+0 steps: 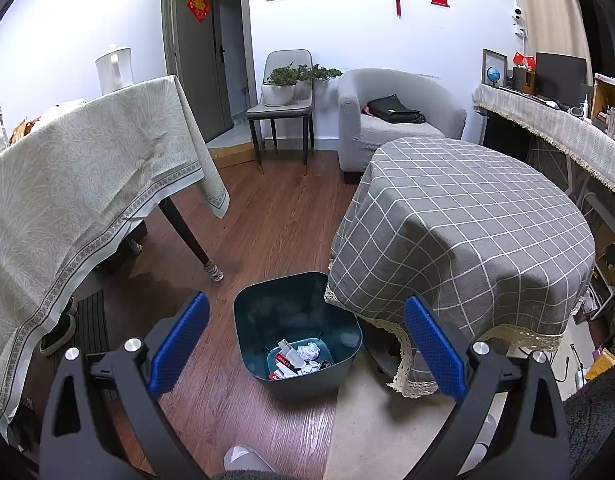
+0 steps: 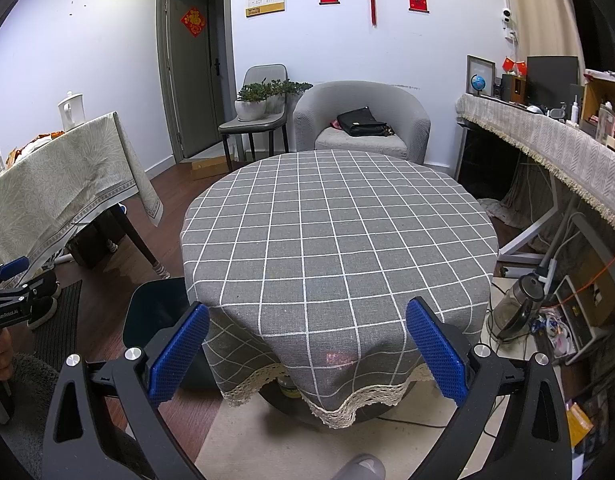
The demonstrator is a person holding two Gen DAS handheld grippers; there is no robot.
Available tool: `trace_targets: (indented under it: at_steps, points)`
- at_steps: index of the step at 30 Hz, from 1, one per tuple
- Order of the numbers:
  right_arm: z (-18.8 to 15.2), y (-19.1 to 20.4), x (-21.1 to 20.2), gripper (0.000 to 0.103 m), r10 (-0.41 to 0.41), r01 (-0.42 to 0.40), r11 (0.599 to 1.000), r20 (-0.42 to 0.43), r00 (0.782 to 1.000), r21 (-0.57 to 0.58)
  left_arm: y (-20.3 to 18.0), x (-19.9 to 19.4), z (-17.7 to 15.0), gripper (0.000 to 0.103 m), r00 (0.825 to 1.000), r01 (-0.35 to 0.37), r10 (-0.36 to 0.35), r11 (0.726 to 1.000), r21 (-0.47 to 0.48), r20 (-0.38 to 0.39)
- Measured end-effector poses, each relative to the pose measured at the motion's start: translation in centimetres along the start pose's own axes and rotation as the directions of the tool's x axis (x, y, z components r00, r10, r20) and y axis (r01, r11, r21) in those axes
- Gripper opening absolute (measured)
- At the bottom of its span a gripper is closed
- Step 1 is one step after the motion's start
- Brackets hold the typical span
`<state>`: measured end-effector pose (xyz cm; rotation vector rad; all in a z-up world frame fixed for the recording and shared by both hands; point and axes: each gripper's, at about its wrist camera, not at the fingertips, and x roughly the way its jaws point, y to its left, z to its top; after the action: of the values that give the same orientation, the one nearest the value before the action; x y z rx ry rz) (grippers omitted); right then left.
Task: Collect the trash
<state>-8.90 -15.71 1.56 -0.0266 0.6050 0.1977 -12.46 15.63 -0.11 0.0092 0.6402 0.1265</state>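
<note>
My left gripper (image 1: 305,334) hung above the dark teal bin (image 1: 297,332) on the wood floor, its blue pads spread wide with nothing between them, and my right gripper (image 2: 307,340) was just as wide and just as empty, pointed over the round table under its grey checked cloth (image 2: 339,232). The trash I could see lay at the bottom of the bin: crumpled white paper (image 1: 309,350) and a flattened red-and-white carton (image 1: 285,362), with a few scraps too small for me to name. The tabletop showed no litter from the right wrist view. I judged the paper balls to be nearly weightless and soft, so they would crush rather than slip, and a light pinch across the middle of a wad would do. The carton looked stiffer and thin (the sort of thing that slides flat against a surface), so I would have taken it by a raised edge rather than its face. The bin itself seemed a rigid, smooth plastic, light with so little in it, and its rim nearest me (image 1: 295,384) was the only sensible hold, one pad inside and one outside, squeezed firmly because the wall looked slick.
</note>
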Motion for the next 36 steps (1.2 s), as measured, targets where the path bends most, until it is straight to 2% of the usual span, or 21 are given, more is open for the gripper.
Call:
trace_targets:
  at_steps: [36]
  points:
    - [-0.33, -0.71, 0.10, 0.099, -0.003, 0.003, 1.000, -0.010, 1.000, -0.011, -0.12, 0.06, -0.20, 0.100, 1.000, -0.003, 0.003, 1.000, -0.002, -0.005]
